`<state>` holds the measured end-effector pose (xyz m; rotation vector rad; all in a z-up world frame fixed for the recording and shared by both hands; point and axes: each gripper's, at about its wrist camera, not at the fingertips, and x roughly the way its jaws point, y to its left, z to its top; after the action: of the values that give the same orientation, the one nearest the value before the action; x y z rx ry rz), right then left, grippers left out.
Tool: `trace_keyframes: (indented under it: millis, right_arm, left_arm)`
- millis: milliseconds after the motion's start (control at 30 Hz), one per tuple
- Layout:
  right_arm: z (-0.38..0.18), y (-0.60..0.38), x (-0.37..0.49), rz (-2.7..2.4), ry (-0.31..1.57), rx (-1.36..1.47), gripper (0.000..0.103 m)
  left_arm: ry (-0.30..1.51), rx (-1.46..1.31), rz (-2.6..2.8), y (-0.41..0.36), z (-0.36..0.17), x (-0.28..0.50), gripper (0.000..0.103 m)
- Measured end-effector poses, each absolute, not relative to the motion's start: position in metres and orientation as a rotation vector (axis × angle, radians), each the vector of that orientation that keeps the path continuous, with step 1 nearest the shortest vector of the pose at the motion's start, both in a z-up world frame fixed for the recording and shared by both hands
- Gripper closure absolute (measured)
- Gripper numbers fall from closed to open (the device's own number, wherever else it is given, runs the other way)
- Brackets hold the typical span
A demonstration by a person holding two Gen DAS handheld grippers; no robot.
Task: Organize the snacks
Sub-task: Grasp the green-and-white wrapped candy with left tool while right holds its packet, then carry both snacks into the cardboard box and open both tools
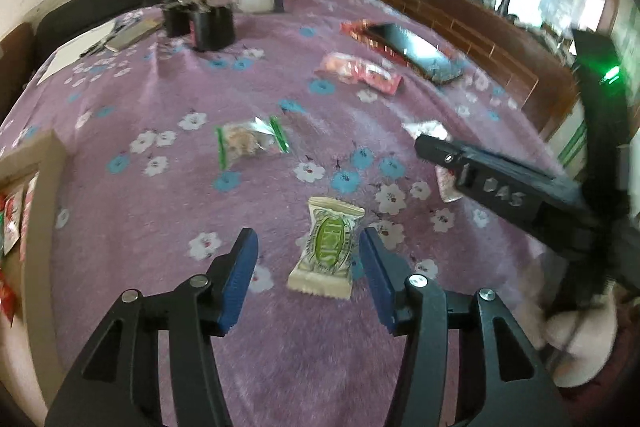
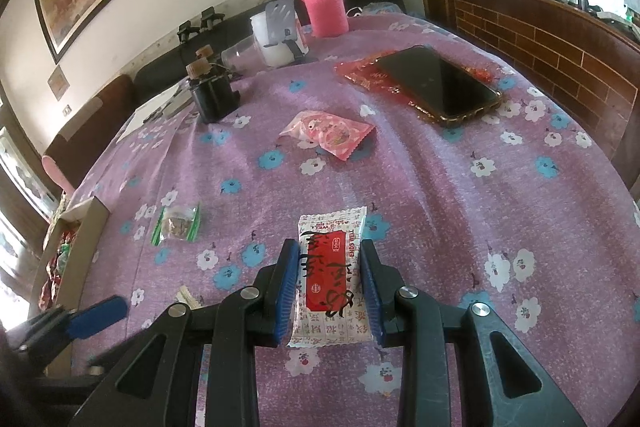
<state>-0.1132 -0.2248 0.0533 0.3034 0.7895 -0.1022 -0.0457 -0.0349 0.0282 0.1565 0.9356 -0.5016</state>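
A cream-and-green snack packet (image 1: 326,251) lies flat on the purple flowered cloth (image 1: 160,211). My left gripper (image 1: 308,239) hovers over it, open, one blue pad on each side and neither pressing. My right gripper (image 2: 328,245) is shut on a red-and-white snack packet (image 2: 332,275), its pads against the packet's long edges. In the left wrist view the right gripper's black body (image 1: 488,187) is at the right. A clear bag with green edges (image 1: 250,143) and a pink packet (image 1: 360,71) lie farther out on the cloth.
A cardboard box (image 1: 38,163) holding red snack packets stands at the left edge. A phone (image 2: 440,87) rests on a red packet at the far right. Black holders with corked bottles (image 2: 212,95), a white cup (image 2: 272,39) and a pink bottle (image 2: 324,3) stand at the back.
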Motion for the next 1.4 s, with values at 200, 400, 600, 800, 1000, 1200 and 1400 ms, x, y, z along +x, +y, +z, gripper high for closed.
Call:
trace_keyframes:
  millis: [200,400,600,800,1000,1200,1400]
  right_arm:
    - [0.053,-0.226,-0.113,-0.089,0.788,0.315,0.071]
    - [0.054,-0.226,-0.114,-0.084,0.783,0.320,0.071]
    - [0.056,-0.226,-0.115,-0.083,0.773,0.321,0.071]
    - [0.058,-0.223,-0.119,-0.087,0.763,0.313,0.071]
    - [0.068,-0.209,-0.128,-0.035,0.772,0.298,0.071]
    - [0.097,-0.157,-0.134,0.099,0.765,0.262,0.072]
    - [0.111,-0.068,-0.124,0.308,0.809,0.184,0.072]
  left_arm:
    - [0.951,0.205,-0.478,-0.046,0.019,-0.045,0.084]
    - [0.954,0.130,-0.497,-0.033,0.028,-0.052,0.086]
    - [0.938,-0.030,-0.510,0.006,0.050,-0.068,0.085]
    - [0.896,-0.180,-0.459,0.069,0.068,-0.088,0.085]
    - [0.847,-0.258,-0.287,0.154,0.076,-0.105,0.085]
    - [0.858,-0.378,-0.136,0.225,0.061,-0.111,0.085]
    - [0.885,-0.435,-0.069,0.260,0.042,-0.109,0.085]
